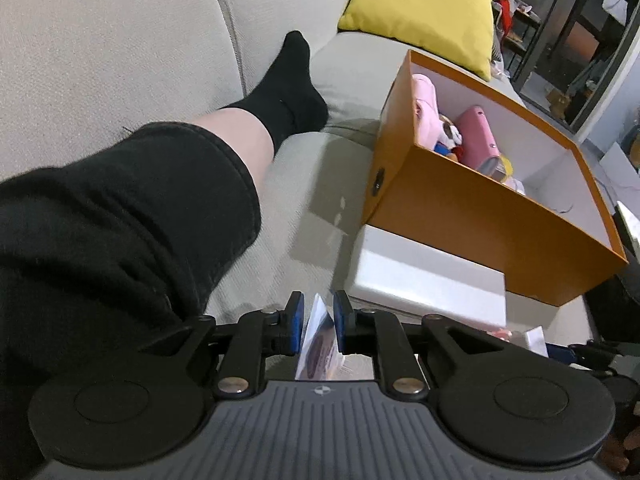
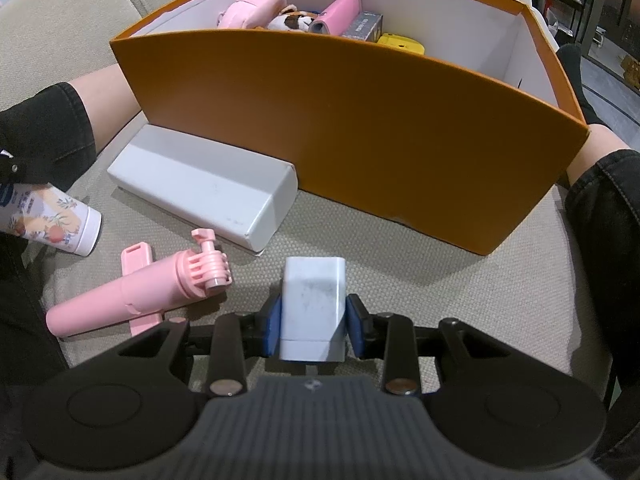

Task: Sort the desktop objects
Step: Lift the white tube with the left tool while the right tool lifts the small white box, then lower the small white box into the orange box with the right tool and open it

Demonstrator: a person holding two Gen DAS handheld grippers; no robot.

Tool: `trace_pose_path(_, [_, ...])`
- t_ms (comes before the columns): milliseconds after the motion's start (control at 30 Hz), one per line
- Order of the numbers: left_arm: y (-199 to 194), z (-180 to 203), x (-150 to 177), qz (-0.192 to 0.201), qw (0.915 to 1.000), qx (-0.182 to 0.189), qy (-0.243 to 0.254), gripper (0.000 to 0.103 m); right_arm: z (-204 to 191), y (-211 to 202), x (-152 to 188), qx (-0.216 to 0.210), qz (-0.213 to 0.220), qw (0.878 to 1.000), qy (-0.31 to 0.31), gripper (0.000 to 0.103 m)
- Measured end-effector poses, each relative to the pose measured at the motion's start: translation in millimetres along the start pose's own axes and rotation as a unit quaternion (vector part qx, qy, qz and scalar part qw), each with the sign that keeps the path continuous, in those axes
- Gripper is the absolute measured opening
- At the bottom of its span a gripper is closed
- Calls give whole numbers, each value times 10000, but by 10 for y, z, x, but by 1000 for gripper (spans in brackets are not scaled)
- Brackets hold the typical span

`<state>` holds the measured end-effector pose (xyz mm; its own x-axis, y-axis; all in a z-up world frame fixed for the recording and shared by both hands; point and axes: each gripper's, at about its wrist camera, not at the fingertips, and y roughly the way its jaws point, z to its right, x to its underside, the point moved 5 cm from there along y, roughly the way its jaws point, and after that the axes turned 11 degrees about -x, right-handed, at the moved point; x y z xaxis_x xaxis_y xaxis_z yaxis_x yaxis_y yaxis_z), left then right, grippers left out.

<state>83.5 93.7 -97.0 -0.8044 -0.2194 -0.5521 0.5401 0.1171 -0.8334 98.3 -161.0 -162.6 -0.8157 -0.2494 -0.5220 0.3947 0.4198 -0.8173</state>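
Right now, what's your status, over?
Left fingers clamp floral tube. Right fingers clamp white charger. Orange box ahead, open-topped; near wall to clear.

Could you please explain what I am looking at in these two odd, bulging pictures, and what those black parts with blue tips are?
There is no robot: a person sitting on a beige sofa holds a two-finger tool in each hand, with a wide-angle camera looking along its fingers. One picture is from the left gripper, which has a floral-printed tube between its blue pads; whether they press on it is unclear. The other is from the right gripper, shut on a white charger block. On the cushion lie a pink selfie stick, a long white box and an orange box already holding small pink and yellow items.
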Motion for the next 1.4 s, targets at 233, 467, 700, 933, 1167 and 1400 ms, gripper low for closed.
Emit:
trace_pose_path(233, [-162, -2, 43, 197, 9996, -49, 177, 31, 0, -1, 2, 2, 8, 10000, 0, 36])
trace_pose_path(467, [-158, -7, 105, 162, 9994, -149, 277, 31, 4, -10, 10, -3, -25, 10000, 20, 37])
trace_pose_path(700, [-216, 11, 114, 376, 9989, -82, 250, 11, 1, -82, 32, -2, 1, 10000, 20, 38])
trace_pose_path(933, [-269, 35, 100, 450, 9987, 107, 231, 9, 29, -50, 15, -80, -47, 9999, 104, 36])
trace_pose_path(1167, [-548, 212, -58, 643, 9951, 596, 455, 9, 29, -279, -34, -291, -63, 9995, 141, 36])
trace_pose_path(1400, [-837, 452, -298, 856, 9860, 1239, 715, 9, 65, -999, -390, -737, 513, 9957, 223, 36])
